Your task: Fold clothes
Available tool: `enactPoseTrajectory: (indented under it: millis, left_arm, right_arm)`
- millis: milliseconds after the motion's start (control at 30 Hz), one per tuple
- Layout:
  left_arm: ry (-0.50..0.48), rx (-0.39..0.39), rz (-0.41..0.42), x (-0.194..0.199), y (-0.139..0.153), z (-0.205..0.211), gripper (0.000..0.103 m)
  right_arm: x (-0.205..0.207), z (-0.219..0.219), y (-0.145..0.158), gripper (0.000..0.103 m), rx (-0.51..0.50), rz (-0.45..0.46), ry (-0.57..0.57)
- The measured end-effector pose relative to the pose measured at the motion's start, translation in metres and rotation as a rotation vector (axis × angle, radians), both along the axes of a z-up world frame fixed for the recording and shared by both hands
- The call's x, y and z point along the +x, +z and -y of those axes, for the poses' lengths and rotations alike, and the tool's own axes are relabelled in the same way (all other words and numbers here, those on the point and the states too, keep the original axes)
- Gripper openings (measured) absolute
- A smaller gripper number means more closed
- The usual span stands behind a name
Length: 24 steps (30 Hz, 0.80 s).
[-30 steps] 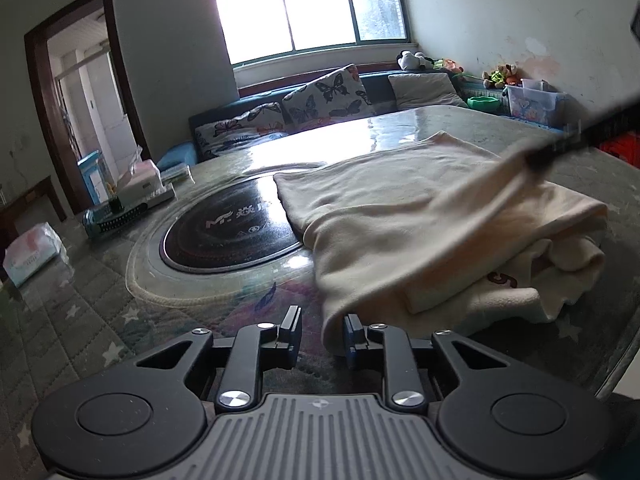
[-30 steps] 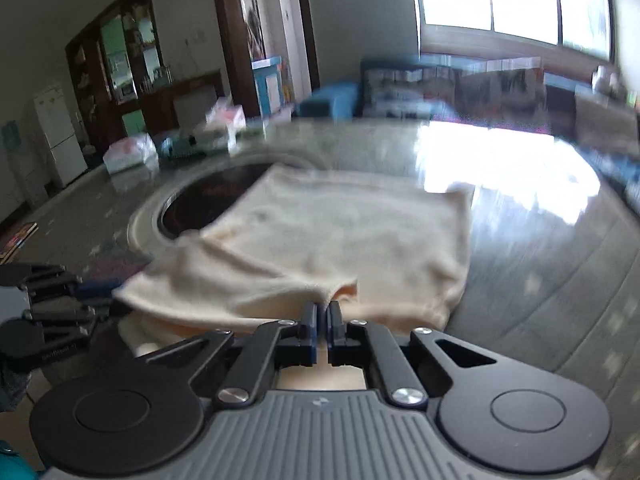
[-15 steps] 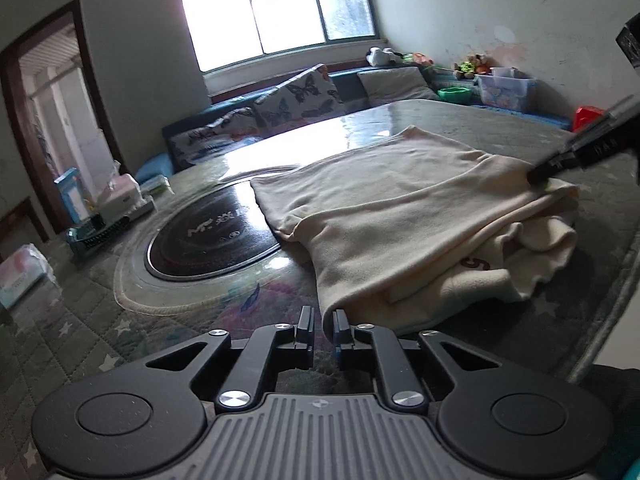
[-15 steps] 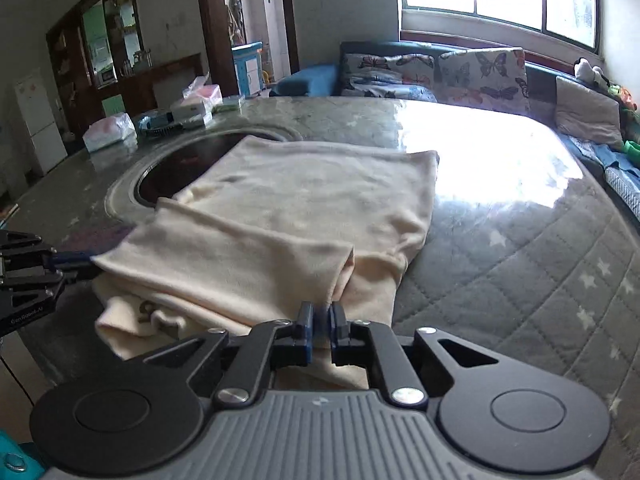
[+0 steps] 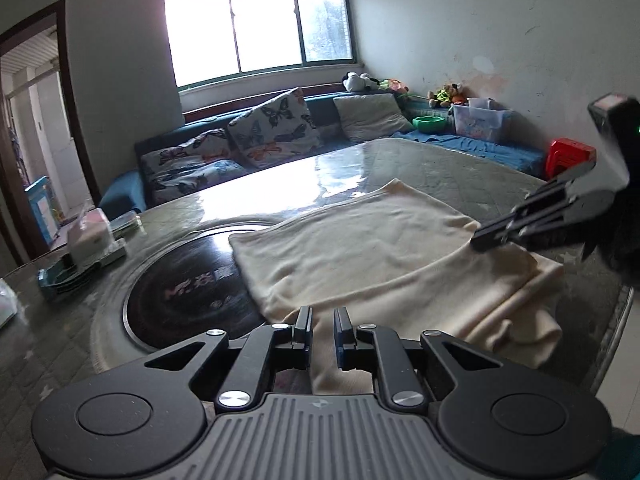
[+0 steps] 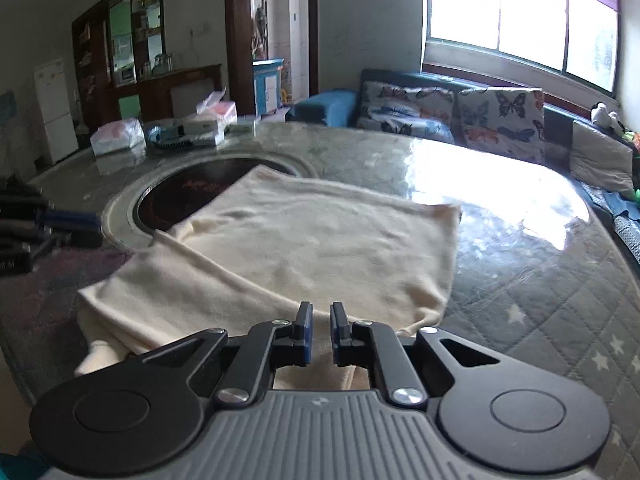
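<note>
Both grippers have let go since half a second ago: the left gripper (image 5: 322, 325) and right gripper (image 6: 321, 321) now hover with fingers slightly spread, gripping nothing. Folded cream garment (image 6: 320, 240) lies flat at the table's (image 6: 540, 312) near edge, partly overlapping the dark round inset (image 5: 180, 292).

We look across a round table (image 5: 460, 168) where a folded garment (image 5: 380, 256) lies on the near side, one far corner overlapping the inset hotplate (image 5: 188, 288) at the table's centre. The left gripper (image 5: 322, 330) sits at the garment's near edge, the right gripper (image 6: 320, 330) at the adjoining edge — each with a small gap between its fingers. Tissue boxes (image 6: 208, 120) stand at the table's far-left rim. Behind the table runs a sofa (image 5: 132, 196) with cushions (image 5: 276, 128), under the window (image 5: 260, 24).
</note>
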<state>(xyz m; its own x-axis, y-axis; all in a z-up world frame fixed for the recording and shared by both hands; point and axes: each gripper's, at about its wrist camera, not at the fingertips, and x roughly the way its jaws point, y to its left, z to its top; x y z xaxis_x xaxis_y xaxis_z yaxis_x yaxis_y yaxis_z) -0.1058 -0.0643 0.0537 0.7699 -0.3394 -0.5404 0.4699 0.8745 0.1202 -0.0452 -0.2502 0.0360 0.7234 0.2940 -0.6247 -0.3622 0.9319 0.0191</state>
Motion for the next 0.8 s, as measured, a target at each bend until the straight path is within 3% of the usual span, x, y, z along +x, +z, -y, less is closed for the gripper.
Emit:
enactPoseTrajectory:
  millis: [167, 467, 667, 800]
  left_arm:
    - [0.029, -0.020, -0.061, 0.031, -0.015, 0.011, 0.013]
    - [0.059, -0.004, -0.084, 0.053, -0.035, 0.015, 0.013]
    - [0.024, 0.015, -0.032, 0.032, -0.024, 0.022, 0.013]
    - [-0.075, -0.007, -0.010, 0.005, -0.015, 0.036, 0.014]
  right_arm:
    - [0.004, 0.006, -0.016, 0.008, -0.009, -0.033, -0.011]
    - [-0.013, 0.008, -0.008, 0.009, -0.030, -0.027, 0.046]
    - [-0.027, 0.008, -0.005, 0.016, -0.027, -0.017, 0.065]
    - [-0.038, 0.001, -0.002, 0.022, -0.030, -0.003, 0.103]
